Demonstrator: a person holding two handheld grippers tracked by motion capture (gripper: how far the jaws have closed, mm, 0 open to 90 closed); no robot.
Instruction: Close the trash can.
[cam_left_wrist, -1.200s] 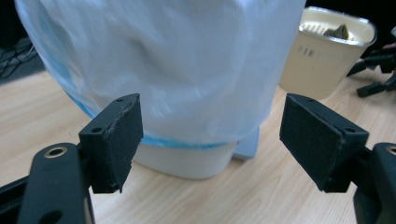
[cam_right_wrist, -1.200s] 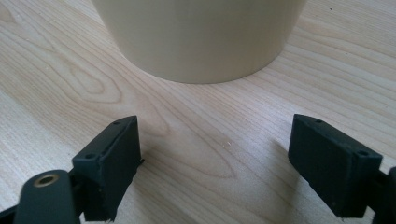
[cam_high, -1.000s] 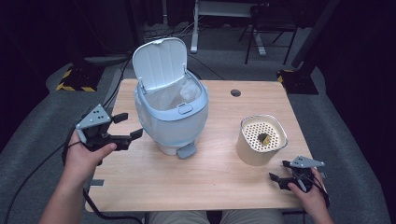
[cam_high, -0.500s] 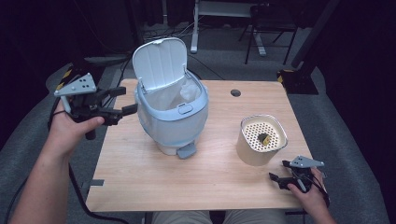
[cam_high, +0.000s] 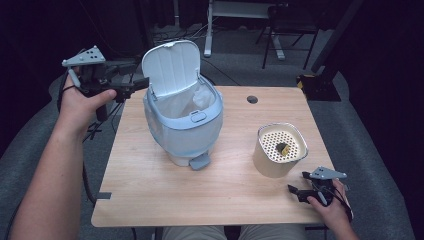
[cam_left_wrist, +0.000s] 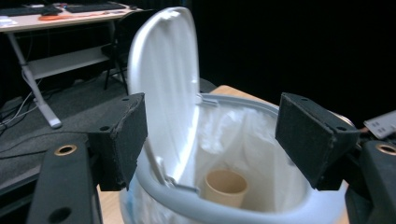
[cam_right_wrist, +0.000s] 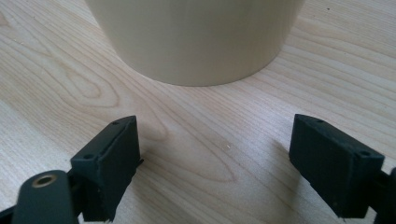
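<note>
bin (cam_high: 185, 125): a pale blue pedal bin is stood on the desk (cam_high: 150, 200), left of middle, with a white liner inside and a paper cup (cam_left_wrist: 226, 186) seen lying at the bottom in the left gripper view
lid (cam_high: 171, 67): flipped up, standing nearly upright on the far-left rim, long side running up and down, inner face turned toward the bin mouth
left tongs (cam_high: 137, 80): held up off the desk at the bin's far-left side, pointed level at the lid; jaws spread wide, nothing pinched. In the left gripper view the lid's edge is seen just inside the left pad (cam_left_wrist: 128, 135), so the lid is lined up between the jaws, not yet touched as far as can be told
right tongs (cam_high: 296, 192): parked low at the near right corner of the desk, jaws roughly half apart and empty, aimed at the base of the cream holder (cam_high: 277, 150)
nearer hand: the left one by a mile, the lid is right in front of it; the right one is well apart from the bin
likely next: probably the lid gets pushed or pulled down shut, so the up-and-down lid edge versus the sideways jaw gap is what matters
changed since earlier: the left hand has been lifted from desk level beside the bin up to lid height and swung further back; its jaws have just been closing a little, with the lid edge between them; right hand not budged
</note>
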